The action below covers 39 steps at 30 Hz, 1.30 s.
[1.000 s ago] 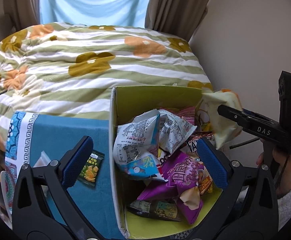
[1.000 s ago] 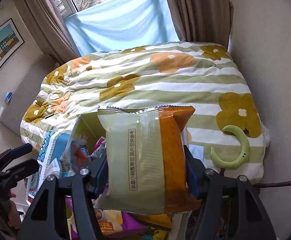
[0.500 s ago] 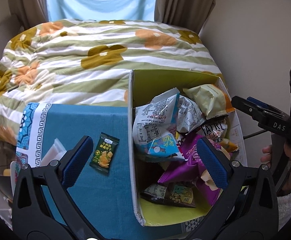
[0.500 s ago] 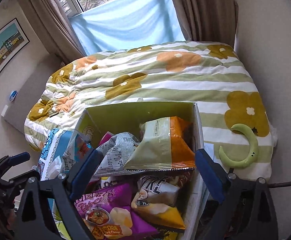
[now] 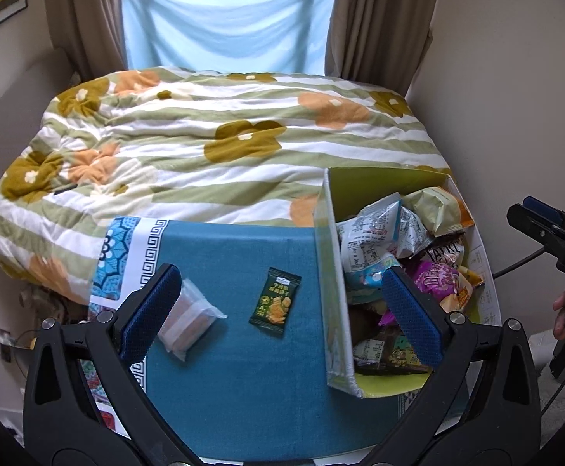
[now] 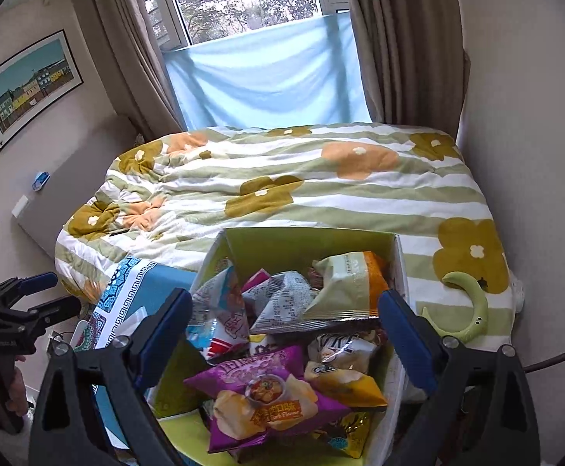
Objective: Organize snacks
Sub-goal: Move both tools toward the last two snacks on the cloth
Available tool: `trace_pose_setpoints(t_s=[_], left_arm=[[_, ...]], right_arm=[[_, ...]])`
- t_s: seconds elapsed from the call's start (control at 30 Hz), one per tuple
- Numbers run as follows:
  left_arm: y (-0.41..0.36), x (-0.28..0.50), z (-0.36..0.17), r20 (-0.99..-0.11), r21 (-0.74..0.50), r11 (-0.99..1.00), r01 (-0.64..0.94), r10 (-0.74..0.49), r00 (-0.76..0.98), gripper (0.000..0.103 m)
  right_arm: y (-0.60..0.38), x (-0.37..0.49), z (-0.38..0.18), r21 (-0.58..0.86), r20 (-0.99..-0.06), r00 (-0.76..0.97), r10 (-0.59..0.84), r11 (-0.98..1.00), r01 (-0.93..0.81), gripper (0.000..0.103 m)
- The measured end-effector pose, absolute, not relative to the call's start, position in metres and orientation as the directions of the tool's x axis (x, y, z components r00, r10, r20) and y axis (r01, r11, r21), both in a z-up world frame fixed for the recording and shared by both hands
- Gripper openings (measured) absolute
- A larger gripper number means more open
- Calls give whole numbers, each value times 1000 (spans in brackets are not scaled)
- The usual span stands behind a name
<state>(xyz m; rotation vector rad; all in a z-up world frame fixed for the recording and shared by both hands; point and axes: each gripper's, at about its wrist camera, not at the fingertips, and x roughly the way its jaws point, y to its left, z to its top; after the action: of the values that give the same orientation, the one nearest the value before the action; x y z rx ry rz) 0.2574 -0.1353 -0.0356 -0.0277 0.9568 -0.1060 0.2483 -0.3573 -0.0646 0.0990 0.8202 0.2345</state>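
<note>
Right gripper (image 6: 282, 334) stood wide open and empty above the box (image 6: 309, 242); its jaws had just been opening, with nothing between them. The pale green-and-orange bag (image 6: 354, 285) lay on top of the pile at the far right of the box, apparently let go there to join the rest. Purple chip bag (image 6: 267, 392) sat near, on top.

Left gripper (image 5: 278, 310) also wide open, holding nothing, over the blue cloth (image 5: 236, 248) left of the box. Two snacks were not yet boxed: small dark green packet (image 5: 276, 302) mid-cloth, and clear-wrapped pack (image 5: 189, 320) just beside the left pad. Likely next pickups.
</note>
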Motion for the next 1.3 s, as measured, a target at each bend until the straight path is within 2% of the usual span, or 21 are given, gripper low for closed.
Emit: trace_pose_setpoints(t_s=[0.37,0.63,0.9,1.17,1.3], left_arm=[[-33,245,-38,-810,-56,989,134,-124,573,103],[21,256,-59,-828,-8,968,249,-146,541,103],[41,273,-118,-868,7,910,414,-200,454,103],[36,281,-196,-921,-75,846,527,-261,289,102],[23,284,-239,-936,-69,826,560,-248,250,102]], right_arm=[[-250,218,-49,135,-681,696,226,974,-185,95],[-165,219,-69,114,-711,686,157,988,-108,95],[-106,222,-108,73,-722,692,21,996,46,95],[-74,228,-181,53,-795,604,-63,984,172,95],[-73,228,-215,46,-809,580,-94,974,222,95]])
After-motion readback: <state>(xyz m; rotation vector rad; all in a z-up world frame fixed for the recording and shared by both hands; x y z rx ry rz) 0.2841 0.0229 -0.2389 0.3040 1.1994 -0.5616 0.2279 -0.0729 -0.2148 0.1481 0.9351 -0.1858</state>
